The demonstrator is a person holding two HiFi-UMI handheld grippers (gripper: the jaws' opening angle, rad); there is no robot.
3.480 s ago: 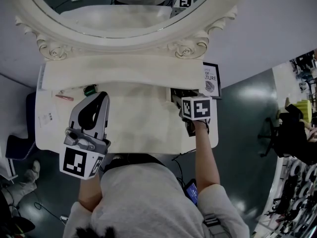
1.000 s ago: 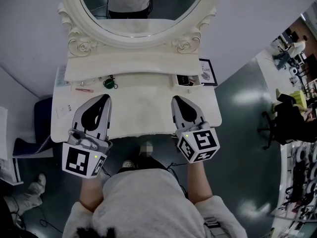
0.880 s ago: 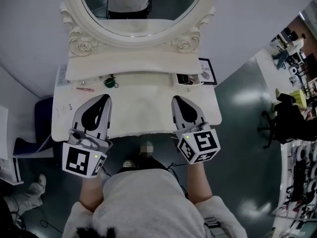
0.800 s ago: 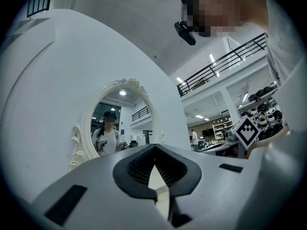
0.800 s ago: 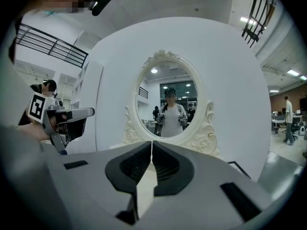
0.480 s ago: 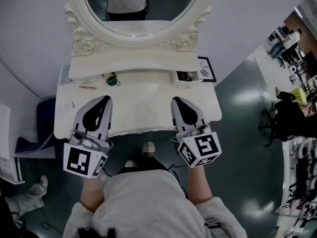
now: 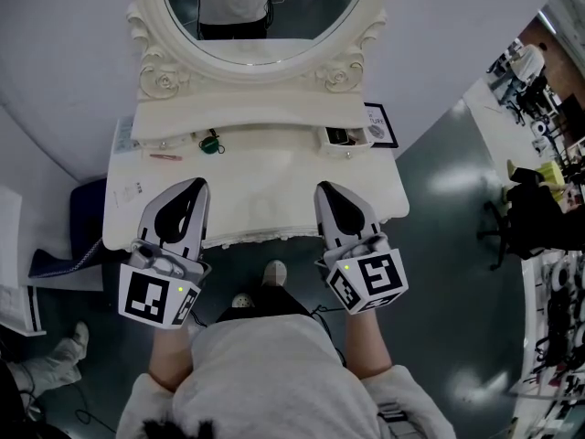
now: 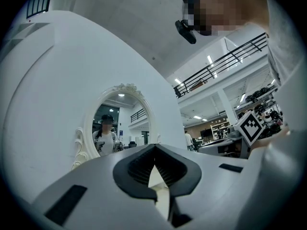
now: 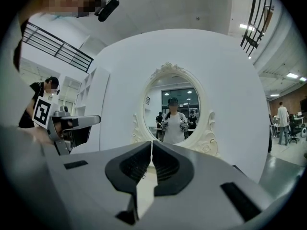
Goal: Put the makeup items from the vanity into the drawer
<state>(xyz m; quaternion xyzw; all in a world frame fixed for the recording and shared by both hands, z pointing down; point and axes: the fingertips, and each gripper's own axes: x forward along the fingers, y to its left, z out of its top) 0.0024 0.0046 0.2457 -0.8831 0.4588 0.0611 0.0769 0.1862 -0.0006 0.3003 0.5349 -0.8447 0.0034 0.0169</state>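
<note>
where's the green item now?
Head view: the green item sits on the vanity left of centre, against the back ledge, just right of the pink stick.

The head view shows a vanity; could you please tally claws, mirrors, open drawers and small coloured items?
Claws: 2, left claw and right claw
Mirror: 1
Open drawer: 1
Small coloured items: 2, green item and pink stick
Total: 6

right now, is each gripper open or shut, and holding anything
Left gripper: closed, holding nothing.
Right gripper: closed, holding nothing.
</note>
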